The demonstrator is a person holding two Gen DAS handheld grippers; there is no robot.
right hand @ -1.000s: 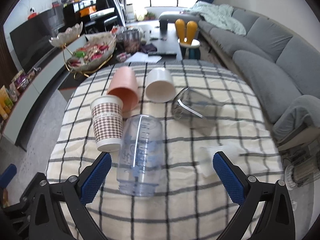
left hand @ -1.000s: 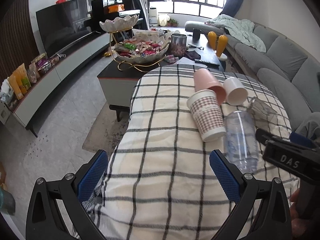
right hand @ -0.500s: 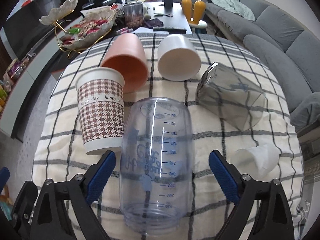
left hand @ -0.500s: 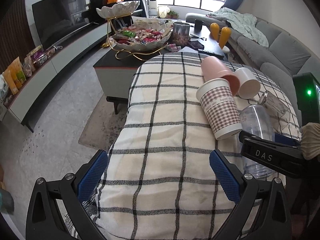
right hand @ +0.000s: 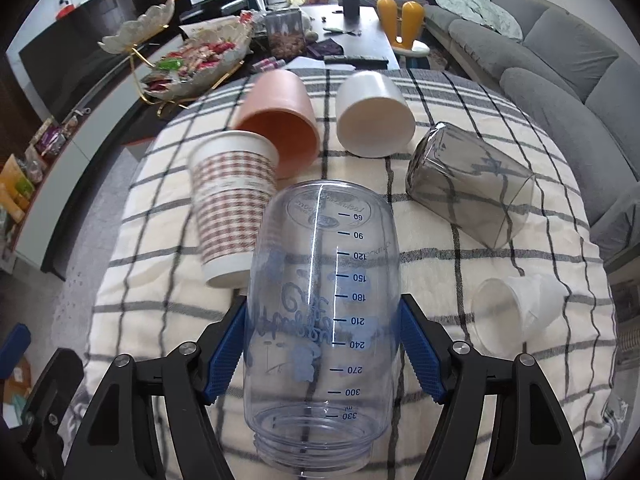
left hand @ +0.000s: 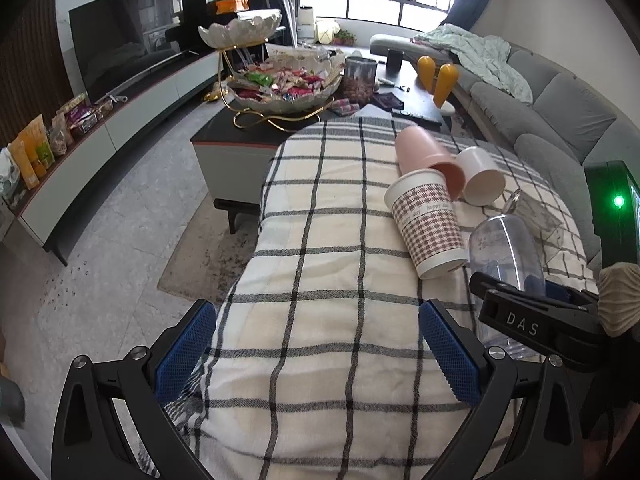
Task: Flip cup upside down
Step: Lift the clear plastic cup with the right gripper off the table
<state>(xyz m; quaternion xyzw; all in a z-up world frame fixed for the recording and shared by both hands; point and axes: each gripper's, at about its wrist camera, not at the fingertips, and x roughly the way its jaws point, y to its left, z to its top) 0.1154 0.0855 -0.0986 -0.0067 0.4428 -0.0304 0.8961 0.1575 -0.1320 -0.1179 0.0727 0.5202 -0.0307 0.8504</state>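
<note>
A clear measuring cup (right hand: 324,300) with blue marks lies on its side on the checked blanket (right hand: 168,320), mouth toward the camera. My right gripper (right hand: 323,348) is shut on it, a blue pad against each side. The cup also shows in the left wrist view (left hand: 506,248), partly behind the right gripper's black finger. My left gripper (left hand: 316,348) is open and empty over the blanket's left part, well left of the cups.
Lying on the blanket: a houndstooth paper cup (right hand: 232,208), a pink cup (right hand: 280,120), a white cup (right hand: 372,112), a smoky glass (right hand: 468,188) and a small clear plastic cup (right hand: 516,312). A coffee table with a snack bowl (left hand: 288,84) stands beyond. A grey sofa (left hand: 560,120) is at right.
My right gripper moved forward around the clear measuring cup and closed on its sides. The paper cup looks blurred. My left gripper stayed open, its view shifting slightly.
</note>
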